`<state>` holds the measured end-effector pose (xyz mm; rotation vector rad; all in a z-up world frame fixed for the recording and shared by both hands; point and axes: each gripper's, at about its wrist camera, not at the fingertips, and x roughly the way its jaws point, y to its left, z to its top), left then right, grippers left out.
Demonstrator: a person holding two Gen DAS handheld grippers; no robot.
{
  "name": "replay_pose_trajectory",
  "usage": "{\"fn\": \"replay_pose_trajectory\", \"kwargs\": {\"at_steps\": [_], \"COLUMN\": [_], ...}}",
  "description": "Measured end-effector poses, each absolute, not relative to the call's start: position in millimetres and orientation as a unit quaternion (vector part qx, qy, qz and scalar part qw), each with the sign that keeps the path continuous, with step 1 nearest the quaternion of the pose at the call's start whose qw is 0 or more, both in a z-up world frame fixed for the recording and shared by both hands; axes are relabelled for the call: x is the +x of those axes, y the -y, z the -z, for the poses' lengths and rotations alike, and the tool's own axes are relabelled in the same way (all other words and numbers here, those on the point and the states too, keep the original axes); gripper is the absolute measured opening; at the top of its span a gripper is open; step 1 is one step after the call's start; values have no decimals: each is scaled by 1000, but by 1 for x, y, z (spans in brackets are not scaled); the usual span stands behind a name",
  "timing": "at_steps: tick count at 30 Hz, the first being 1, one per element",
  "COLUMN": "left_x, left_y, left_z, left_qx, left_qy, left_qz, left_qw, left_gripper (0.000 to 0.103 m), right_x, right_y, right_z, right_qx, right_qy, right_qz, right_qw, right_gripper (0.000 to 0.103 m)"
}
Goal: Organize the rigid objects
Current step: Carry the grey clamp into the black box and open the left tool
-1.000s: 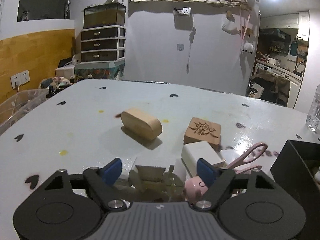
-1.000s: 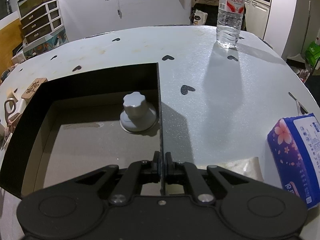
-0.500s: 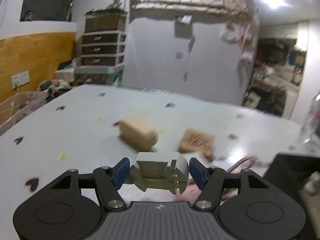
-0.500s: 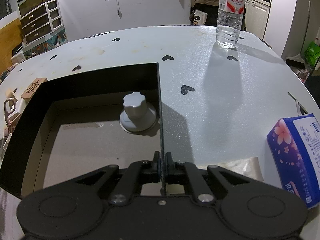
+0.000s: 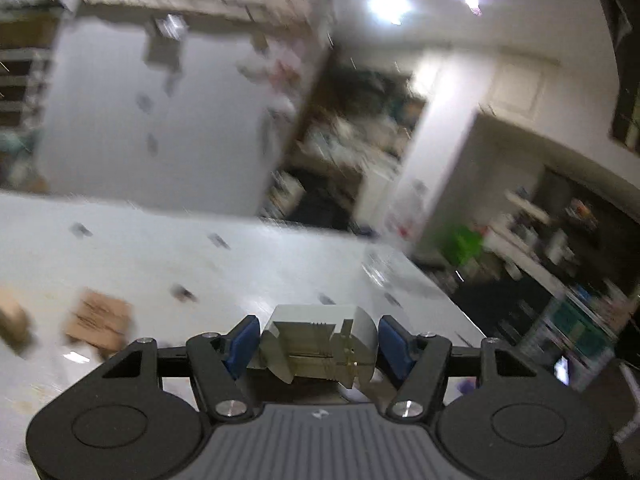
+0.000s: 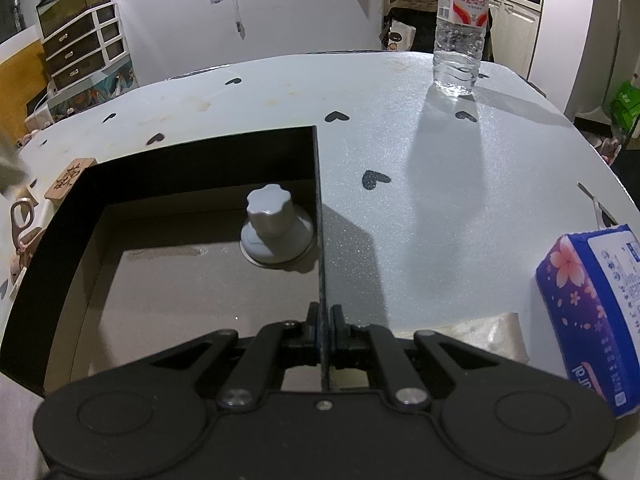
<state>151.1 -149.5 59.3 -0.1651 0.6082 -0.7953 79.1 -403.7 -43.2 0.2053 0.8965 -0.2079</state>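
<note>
My left gripper (image 5: 318, 340) is shut on a grey plastic block (image 5: 320, 346) with a notched, yellowish front, lifted clear above the white table (image 5: 248, 264). The view is blurred by motion. Down at the left lie the carved wooden tile (image 5: 98, 318) and a wooden oval box (image 5: 14, 322). My right gripper (image 6: 325, 322) is shut on the right wall of the black box (image 6: 319, 216). A grey knob on a round base (image 6: 274, 226) stands inside that box. The carved wooden tile (image 6: 70, 178) and pink scissors (image 6: 22, 220) lie left of the box.
A water bottle (image 6: 460, 36) stands at the far right of the white table (image 6: 440, 200). A blue tissue pack (image 6: 592, 308) lies at the right edge, with a crumpled clear wrapper (image 6: 480, 336) beside it. Drawers (image 6: 86, 52) stand behind the table at the left.
My left gripper closed on the grey block among the clutter, lifted it off the table and swung to the right. The right gripper kept still on the box wall.
</note>
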Motion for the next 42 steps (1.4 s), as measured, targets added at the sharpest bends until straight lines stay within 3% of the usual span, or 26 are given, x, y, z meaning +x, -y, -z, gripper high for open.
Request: {"fn": "replay_pose_trajectory", "kwargs": {"at_steps": [6,11,16,28,39,42], "left_x": [178,195,209,238,216,205], "left_y": [210,248,269,292,281,277], "left_z": [-29,-5,2,25,6,-3], "left_qx": [-51,0,58,48,42,49], "left_qy": [-436,-476,-474,-507,-482,-467], "left_qz": [369,342,323,278,329,339], "left_qw": [819,810,817,814,811,815], "left_gripper": [66,66,66,67,94,95], "right_x": [79,79,79,79,78,78], "right_y": [403,402,402,400,399,400], "right_z": [44,43,43,43,43,43], "right_qx": [94,93,92,90,93,94], "right_qy": [-431,-432,-432,-431,-429,-429], "right_qz": [98,96,96,98,100,100], "right_qw": [892,892,892,893,893,893], "right_gripper": [5,5,5,5,5,5]}}
